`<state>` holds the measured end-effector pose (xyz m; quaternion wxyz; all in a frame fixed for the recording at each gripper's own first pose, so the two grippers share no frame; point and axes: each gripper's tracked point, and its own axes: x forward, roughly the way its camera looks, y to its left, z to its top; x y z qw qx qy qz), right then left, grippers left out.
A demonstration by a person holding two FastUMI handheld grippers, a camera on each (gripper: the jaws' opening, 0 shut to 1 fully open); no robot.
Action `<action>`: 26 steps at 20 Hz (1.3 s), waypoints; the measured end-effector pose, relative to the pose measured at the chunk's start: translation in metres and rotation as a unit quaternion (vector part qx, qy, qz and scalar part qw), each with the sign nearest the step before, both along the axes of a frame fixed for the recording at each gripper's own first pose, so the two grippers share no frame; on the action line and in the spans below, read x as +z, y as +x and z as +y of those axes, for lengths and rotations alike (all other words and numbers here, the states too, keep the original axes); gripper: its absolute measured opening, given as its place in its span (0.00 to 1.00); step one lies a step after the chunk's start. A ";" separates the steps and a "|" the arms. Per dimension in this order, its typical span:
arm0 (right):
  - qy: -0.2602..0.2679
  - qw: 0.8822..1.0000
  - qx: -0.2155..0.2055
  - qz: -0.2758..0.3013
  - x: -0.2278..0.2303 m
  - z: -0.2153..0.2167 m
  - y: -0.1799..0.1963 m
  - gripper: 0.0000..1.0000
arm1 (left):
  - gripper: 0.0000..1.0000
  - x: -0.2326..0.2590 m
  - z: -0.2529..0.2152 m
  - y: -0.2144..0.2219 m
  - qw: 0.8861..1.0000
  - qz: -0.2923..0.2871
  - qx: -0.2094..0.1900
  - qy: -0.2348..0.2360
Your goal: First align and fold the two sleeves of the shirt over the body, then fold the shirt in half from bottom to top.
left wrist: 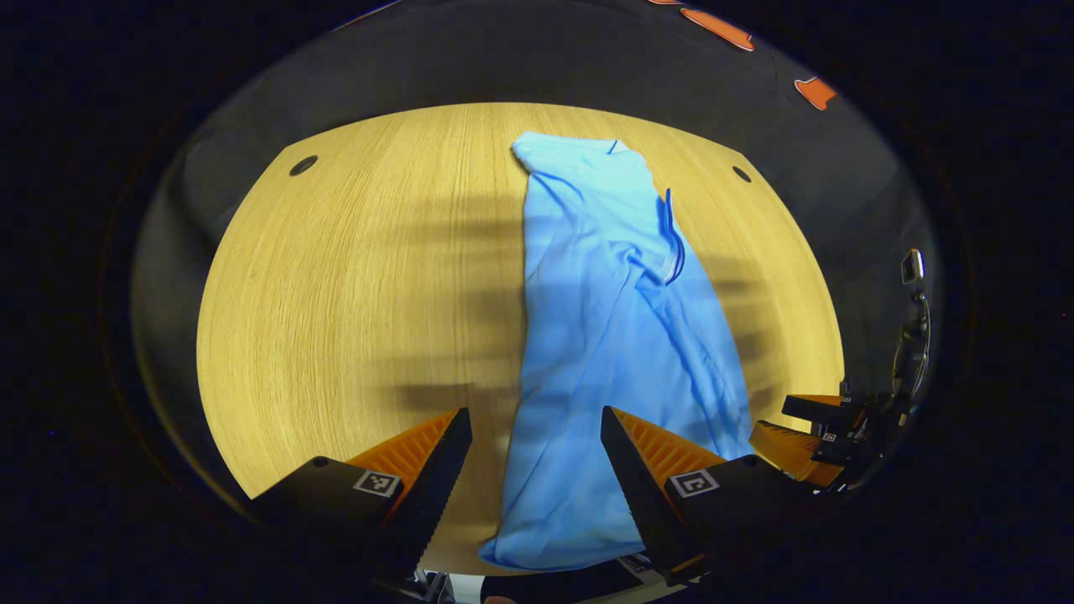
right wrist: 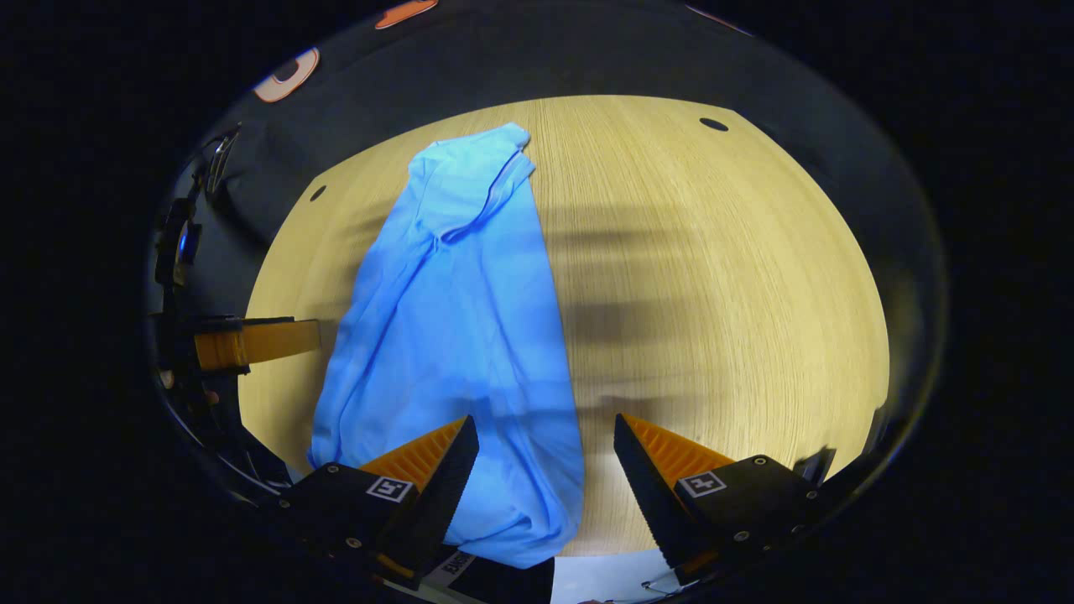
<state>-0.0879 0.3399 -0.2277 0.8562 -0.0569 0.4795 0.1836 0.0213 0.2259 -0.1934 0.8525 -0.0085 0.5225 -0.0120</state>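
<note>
A light blue shirt point(left wrist: 604, 335) lies lengthwise on the wooden table point(left wrist: 352, 294), narrowed into a long strip with its sleeves laid over the body and its collar at the far end. My left gripper point(left wrist: 535, 457) hovers open above the shirt's near hem, nothing between its fingers. In the right gripper view the same shirt point(right wrist: 453, 335) runs from the near edge up to the far left. My right gripper point(right wrist: 545, 461) is open above the shirt's near right edge, empty. The right gripper point(left wrist: 818, 436) also shows at the right of the left gripper view, and the left gripper point(right wrist: 252, 342) at the left of the right gripper view.
The round-cornered table point(right wrist: 722, 277) has small dark holes point(left wrist: 303, 165) point(right wrist: 714, 124) near its far corners. Bare wood lies left of the shirt in the left gripper view and right of it in the right gripper view. Dark booth wall surrounds the table.
</note>
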 end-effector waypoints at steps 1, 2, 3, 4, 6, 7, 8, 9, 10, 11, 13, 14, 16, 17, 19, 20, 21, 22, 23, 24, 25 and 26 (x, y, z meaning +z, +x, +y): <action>-0.002 1.000 0.000 0.006 -0.004 -0.002 -0.009 0.99 | 1.00 -0.003 0.005 -0.011 1.000 0.001 0.006 0.004; -0.005 1.000 -0.001 0.009 -0.007 -0.005 -0.018 0.99 | 1.00 -0.006 0.010 -0.021 1.000 0.002 0.012 0.007; -0.010 1.000 -0.002 0.011 -0.011 -0.009 -0.026 0.99 | 1.00 -0.010 0.014 -0.034 1.000 0.008 0.014 0.006; -0.016 1.000 -0.002 0.016 -0.015 -0.012 -0.036 0.99 | 1.00 -0.014 0.015 -0.048 1.000 0.015 0.017 0.004; -0.023 0.999 -0.004 0.030 -0.025 -0.017 -0.051 0.99 | 1.00 -0.020 0.019 -0.068 0.999 0.027 0.020 0.003; -0.024 0.999 -0.007 0.037 -0.030 -0.018 -0.056 0.99 | 1.00 -0.023 0.022 -0.077 0.999 0.030 0.022 0.008; -0.025 0.999 -0.011 0.042 -0.034 -0.020 -0.061 0.99 | 1.00 -0.026 0.025 -0.086 0.999 0.032 0.021 0.014; -0.026 0.999 -0.013 0.045 -0.037 -0.021 -0.062 0.99 | 1.00 -0.030 0.026 -0.092 0.999 0.035 0.019 0.019; -0.030 0.998 -0.010 0.053 -0.044 -0.022 -0.064 0.99 | 1.00 -0.036 0.029 -0.099 0.999 0.040 0.018 0.023; -0.037 0.998 -0.007 0.058 -0.046 -0.023 -0.066 0.99 | 1.00 -0.042 0.029 -0.106 0.998 0.047 0.021 0.024; -0.056 0.997 0.000 0.057 -0.049 -0.025 -0.070 0.99 | 1.00 -0.049 0.026 -0.121 0.998 0.059 0.027 0.017; -0.064 0.996 0.002 0.057 -0.051 -0.027 -0.073 0.99 | 1.00 -0.053 0.025 -0.128 0.997 0.064 0.028 0.017; -0.081 0.995 0.008 0.062 -0.055 -0.030 -0.082 0.99 | 1.00 -0.059 0.025 -0.138 0.997 0.072 0.028 0.022; -0.088 0.994 0.013 0.066 -0.058 -0.031 -0.087 0.99 | 1.00 -0.063 0.025 -0.142 0.996 0.077 0.029 0.023; -0.102 0.992 0.015 0.074 -0.066 -0.033 -0.094 0.99 | 1.00 -0.069 0.025 -0.145 0.995 0.087 0.032 0.022; -0.108 0.992 0.017 0.064 -0.066 -0.032 -0.092 0.99 | 1.00 -0.072 0.027 -0.145 0.995 0.092 0.038 0.023; -0.118 0.991 0.019 0.062 -0.067 -0.032 -0.093 0.99 | 1.00 -0.075 0.028 -0.145 0.994 0.093 0.043 0.022; -0.121 0.991 0.020 0.057 -0.067 -0.030 -0.093 0.99 | 1.00 -0.079 0.029 -0.145 0.994 0.097 0.045 0.022; -0.120 0.991 0.013 0.060 -0.068 -0.030 -0.096 0.99 | 1.00 -0.079 0.031 -0.145 0.994 0.099 0.046 0.031; -0.118 0.991 0.002 0.063 -0.068 -0.029 -0.097 0.99 | 1.00 -0.079 0.030 -0.143 0.994 0.096 0.044 0.035; -0.117 0.991 -0.006 0.067 -0.068 -0.029 -0.099 0.99 | 0.96 -0.080 0.032 -0.146 0.993 0.096 0.045 0.044; -0.118 0.991 -0.007 0.071 -0.068 -0.028 -0.098 0.99 | 0.98 -0.080 0.032 -0.146 0.994 0.091 0.040 0.056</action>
